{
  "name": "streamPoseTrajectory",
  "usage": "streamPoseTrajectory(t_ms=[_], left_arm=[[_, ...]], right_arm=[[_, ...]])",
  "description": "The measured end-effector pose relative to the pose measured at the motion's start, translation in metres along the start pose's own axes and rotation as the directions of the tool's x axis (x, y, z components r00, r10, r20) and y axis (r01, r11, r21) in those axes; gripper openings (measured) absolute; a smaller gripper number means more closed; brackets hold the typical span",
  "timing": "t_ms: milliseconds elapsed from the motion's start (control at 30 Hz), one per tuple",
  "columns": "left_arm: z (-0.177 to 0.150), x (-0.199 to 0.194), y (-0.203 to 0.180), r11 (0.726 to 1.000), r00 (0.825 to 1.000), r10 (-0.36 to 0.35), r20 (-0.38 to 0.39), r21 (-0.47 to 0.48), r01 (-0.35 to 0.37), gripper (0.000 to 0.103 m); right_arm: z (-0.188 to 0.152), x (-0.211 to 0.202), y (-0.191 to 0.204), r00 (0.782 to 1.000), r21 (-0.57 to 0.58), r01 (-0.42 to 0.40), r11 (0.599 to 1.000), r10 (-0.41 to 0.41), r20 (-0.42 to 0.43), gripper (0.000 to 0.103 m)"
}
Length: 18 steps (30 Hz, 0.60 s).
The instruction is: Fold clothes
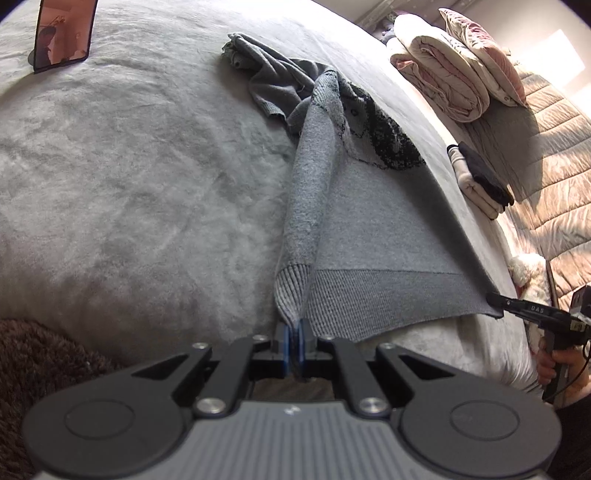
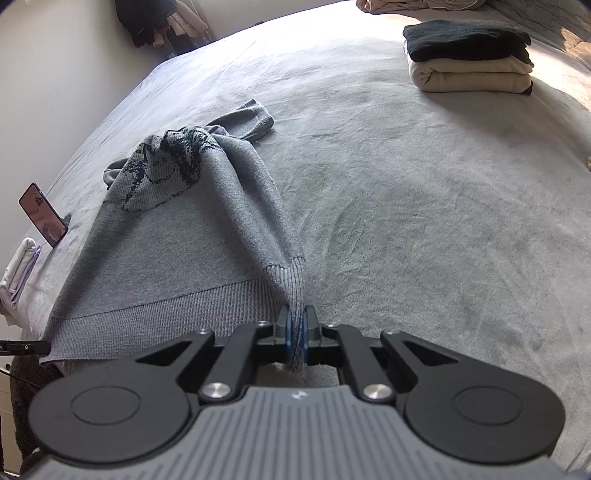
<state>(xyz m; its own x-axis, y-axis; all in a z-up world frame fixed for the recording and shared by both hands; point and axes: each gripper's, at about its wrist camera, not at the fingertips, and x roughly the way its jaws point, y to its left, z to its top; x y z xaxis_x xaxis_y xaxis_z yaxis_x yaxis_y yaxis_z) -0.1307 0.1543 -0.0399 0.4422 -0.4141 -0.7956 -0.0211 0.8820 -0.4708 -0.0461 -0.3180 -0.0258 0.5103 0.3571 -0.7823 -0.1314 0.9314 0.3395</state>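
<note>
A grey knit sweater (image 1: 369,221) with a black-and-white pattern lies stretched on the grey bed cover, its ribbed hem toward me. My left gripper (image 1: 294,332) is shut on the hem's left corner, together with a ribbed sleeve cuff. In the right wrist view the sweater (image 2: 177,236) runs away to the left, and my right gripper (image 2: 295,332) is shut on the hem's right corner and a cuff. The right gripper also shows in the left wrist view (image 1: 498,301), pinching the far hem corner. The hem hangs taut between both grippers, slightly above the bed.
A phone (image 1: 62,33) stands propped on the grey bed cover (image 1: 129,184); it also shows in the right wrist view (image 2: 42,214). A folded black and cream stack (image 2: 469,55) sits at the far right. Rolled bedding and a pillow (image 1: 454,70) lie beyond. A brown rug (image 1: 33,369) is below left.
</note>
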Motion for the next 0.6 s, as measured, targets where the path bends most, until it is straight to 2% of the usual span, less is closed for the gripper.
streamPoseTrajectory(t_ms=[167, 267, 333, 367, 433, 533, 600], left_arm=[[-0.002, 0.018, 0.016, 1.000, 0.999, 0.009, -0.040, -0.026, -0.010, 0.005], [0.001, 0.016, 0.021, 0.999, 0.998, -0.049, -0.051, 0.005, 0.049, 0.010], [0.004, 0.014, 0.025, 0.995, 0.993, -0.098, -0.059, 0.022, 0.099, 0.027], [0.007, 0.012, 0.027, 0.993, 0.991, -0.119, -0.058, 0.016, 0.120, 0.032], [0.013, 0.008, 0.031, 0.988, 0.987, -0.153, -0.051, 0.007, 0.154, 0.043], [0.032, 0.005, 0.032, 0.989, 0.989, -0.149, -0.018, 0.016, 0.149, 0.050], [0.049, 0.007, 0.033, 0.990, 0.990, -0.139, -0.004, 0.022, 0.139, 0.050]], right_arm=[[-0.006, 0.019, -0.003, 0.998, 0.004, 0.021, 1.000, -0.021, -0.053, 0.007], [-0.003, 0.024, -0.005, 0.998, 0.011, 0.009, 1.000, -0.008, -0.063, 0.011], [0.000, 0.024, -0.007, 0.998, 0.019, -0.011, 1.000, 0.012, -0.063, 0.020], [0.003, 0.024, -0.007, 0.998, 0.022, -0.017, 1.000, 0.019, -0.061, 0.023], [0.009, 0.023, -0.009, 0.998, 0.028, -0.026, 0.999, 0.027, -0.052, 0.046], [0.022, 0.025, -0.013, 0.999, 0.040, -0.027, 0.999, 0.029, -0.039, 0.050], [0.034, 0.029, -0.016, 0.999, 0.054, -0.026, 0.998, 0.028, -0.031, 0.050]])
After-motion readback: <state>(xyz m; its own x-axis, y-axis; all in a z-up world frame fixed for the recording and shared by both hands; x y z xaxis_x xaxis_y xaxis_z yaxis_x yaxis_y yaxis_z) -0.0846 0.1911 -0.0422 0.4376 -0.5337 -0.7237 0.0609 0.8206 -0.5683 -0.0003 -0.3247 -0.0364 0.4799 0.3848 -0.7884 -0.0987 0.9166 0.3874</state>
